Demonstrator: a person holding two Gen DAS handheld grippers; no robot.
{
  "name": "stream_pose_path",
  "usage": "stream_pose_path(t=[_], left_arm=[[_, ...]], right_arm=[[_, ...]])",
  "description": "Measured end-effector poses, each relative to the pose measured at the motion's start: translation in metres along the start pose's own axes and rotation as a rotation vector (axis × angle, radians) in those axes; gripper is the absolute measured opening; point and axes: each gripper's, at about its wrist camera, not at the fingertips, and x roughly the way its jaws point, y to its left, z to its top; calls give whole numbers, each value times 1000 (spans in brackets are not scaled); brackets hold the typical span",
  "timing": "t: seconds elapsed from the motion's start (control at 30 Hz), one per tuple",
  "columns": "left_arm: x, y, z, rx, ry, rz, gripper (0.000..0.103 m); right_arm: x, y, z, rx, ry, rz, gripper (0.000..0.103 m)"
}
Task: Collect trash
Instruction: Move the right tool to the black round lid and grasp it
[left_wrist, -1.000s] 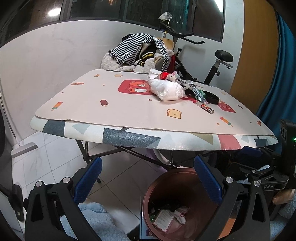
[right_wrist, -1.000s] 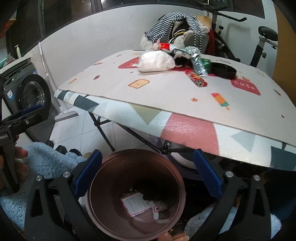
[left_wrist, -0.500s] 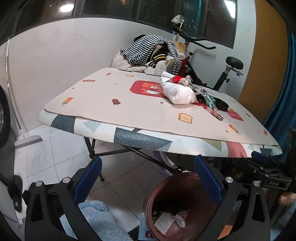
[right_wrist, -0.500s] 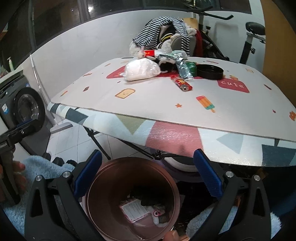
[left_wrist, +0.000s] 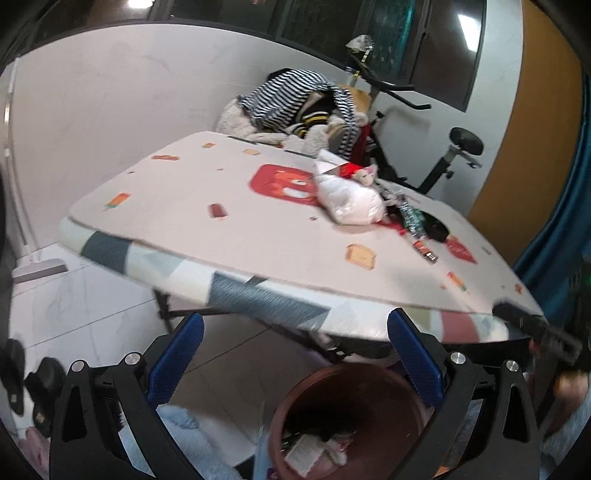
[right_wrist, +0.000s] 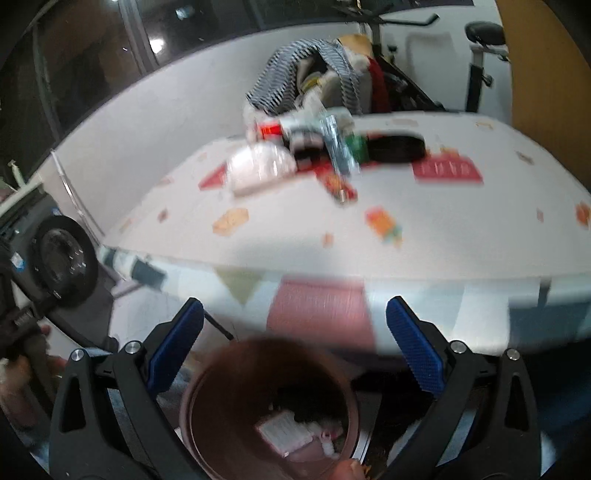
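Left wrist view: left gripper (left_wrist: 295, 347) gapes empty below the table (left_wrist: 258, 291) edge, above the bin (left_wrist: 351, 417). Right gripper (right_wrist: 295, 332) likewise spread wide and empty, over open floor.

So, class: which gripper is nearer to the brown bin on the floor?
Right, by a small margin. The right gripper hangs almost directly over the brown bin; the left gripper sits off to the bin's left side. Both are open and empty.

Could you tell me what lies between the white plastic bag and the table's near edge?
Only bare patterned tabletop before the white bag, in the left wrist view.

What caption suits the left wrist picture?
Open left gripper above a brown bin, trash pile waiting on the table.
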Motion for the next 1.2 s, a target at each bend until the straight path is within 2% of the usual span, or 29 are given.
stream_pose_path(t=[0.17,0.23,0.37,0.5,0.6,0.77,0.9,1.0,1.1,1.2], left_arm=[[23,-12,27,7,4,-50,97],[32,-19,39,13,-2,-67,97],[49,-29,55,29,-8,-92,97],[64,-27,64,6,5,-105,97],[72,-24,65,-4,17,-114,97],[78,-20,63,2,35,-136,97],[85,-19,60,-1,60,-128,96],[88,-18,57,-13,72,-135,84],[92,-18,55,-33,87,-141,76],[99,-18,55,-57,109,-150,70]], right_arm=[[13,-29,76,-124,-26,-94,97],[38,-53,106,-160,12,-159,97],[90,-89,138,-233,136,-298,97],[135,-114,157,-184,245,-269,97],[162,-119,162,-181,319,-252,97],[190,-114,167,-236,356,-287,97],[202,-115,172,-197,351,-271,97],[205,-115,172,-172,324,-242,92],[198,-107,168,-205,267,-259,91],[178,-99,164,-211,166,-235,91]])
